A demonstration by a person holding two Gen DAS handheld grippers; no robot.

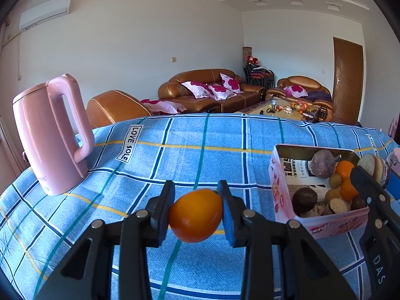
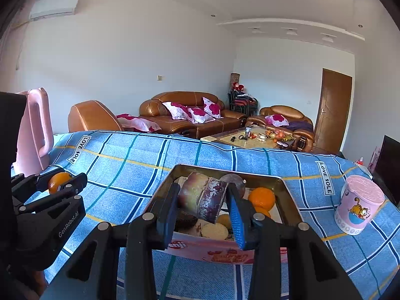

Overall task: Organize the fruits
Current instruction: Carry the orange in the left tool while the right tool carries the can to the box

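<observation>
My left gripper (image 1: 196, 210) is shut on an orange fruit (image 1: 196, 216) and holds it above the blue checked cloth, left of the pink tin box (image 1: 277, 187). The same gripper (image 2: 61, 183) and orange (image 2: 57, 182) show at the left of the right wrist view. My right gripper (image 2: 203, 206) is shut on a purple-and-cream round fruit (image 2: 203, 198), held over the tin box (image 2: 287, 200). The box holds oranges (image 2: 262, 197), a dark purple fruit (image 1: 323, 163) and several brown and tan pieces. The right gripper (image 1: 370, 175) shows over the box's right side with the round fruit (image 1: 373, 168).
A pink kettle (image 1: 50, 135) stands at the table's left. A pink lidded cup (image 2: 358, 205) stands right of the box. The blue checked cloth (image 1: 187, 150) covers the table. Behind are brown sofas (image 1: 212, 90) and a coffee table (image 2: 250, 140).
</observation>
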